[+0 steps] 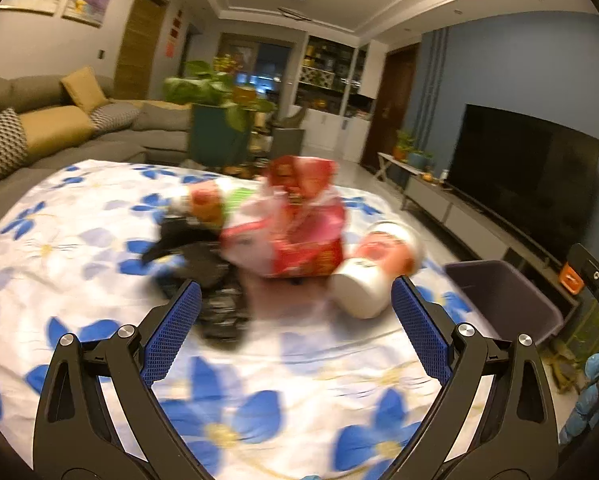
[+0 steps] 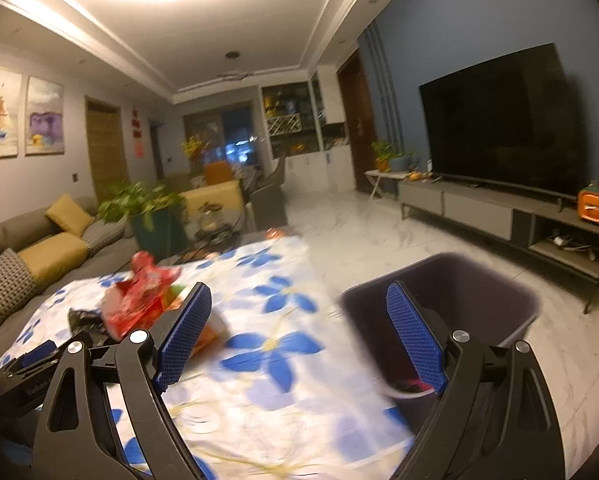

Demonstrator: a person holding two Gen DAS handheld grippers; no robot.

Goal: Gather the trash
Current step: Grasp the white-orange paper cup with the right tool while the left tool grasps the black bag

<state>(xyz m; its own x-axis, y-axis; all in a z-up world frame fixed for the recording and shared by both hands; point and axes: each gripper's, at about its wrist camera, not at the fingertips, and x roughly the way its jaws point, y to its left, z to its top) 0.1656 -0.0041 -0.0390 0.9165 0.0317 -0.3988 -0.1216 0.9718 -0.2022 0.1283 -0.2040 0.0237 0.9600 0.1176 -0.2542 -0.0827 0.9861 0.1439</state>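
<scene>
A blurred heap of trash lies on the flowered tablecloth (image 1: 79, 248): a red snack bag (image 1: 299, 220), a black wrapper (image 1: 203, 272), a green and white packet (image 1: 219, 200) and a white paper cup (image 1: 375, 272) on its side. My left gripper (image 1: 295, 300) is open just short of the heap, with nothing between its fingers. A dark purple bin (image 2: 459, 300) stands beside the table's right edge, with a red scrap (image 2: 415, 383) inside. My right gripper (image 2: 299, 308) is open and empty above the table edge, its right finger over the bin. The red snack bag (image 2: 139, 304) lies to its left.
A grey sofa (image 1: 59, 128) with yellow cushions runs along the left. A potted plant (image 1: 215, 120) stands behind the table. A large television (image 2: 499, 120) on a low cabinet (image 2: 499, 216) lines the right wall. Pale tiled floor (image 2: 359, 232) lies between table and cabinet.
</scene>
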